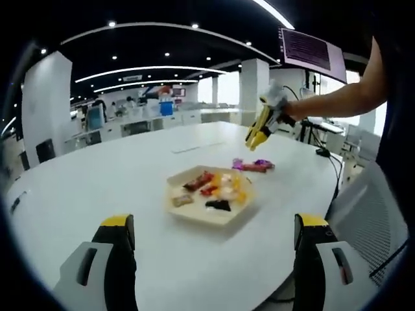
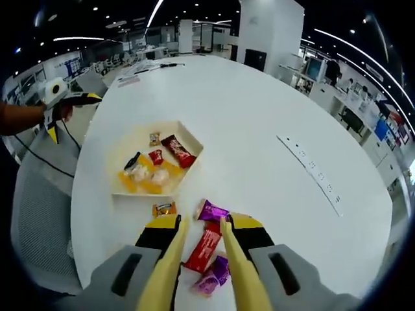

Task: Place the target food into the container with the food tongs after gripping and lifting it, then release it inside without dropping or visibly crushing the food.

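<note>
Right gripper (image 2: 201, 227) held tongs (image 2: 194, 265), tips narrow, straddling red bar (image 2: 204, 249) for pickup; left gripper (image 1: 214, 233) wide, idle near tray (image 1: 211, 214).

No readable text on wrappers (image 2: 202, 250) or wall screen (image 1: 312, 50)

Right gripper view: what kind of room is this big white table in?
Probably a big open-plan office. Beyond the white table stand rows of desks with monitors, office chairs and white pillars, all under long ceiling strip lights.
</note>
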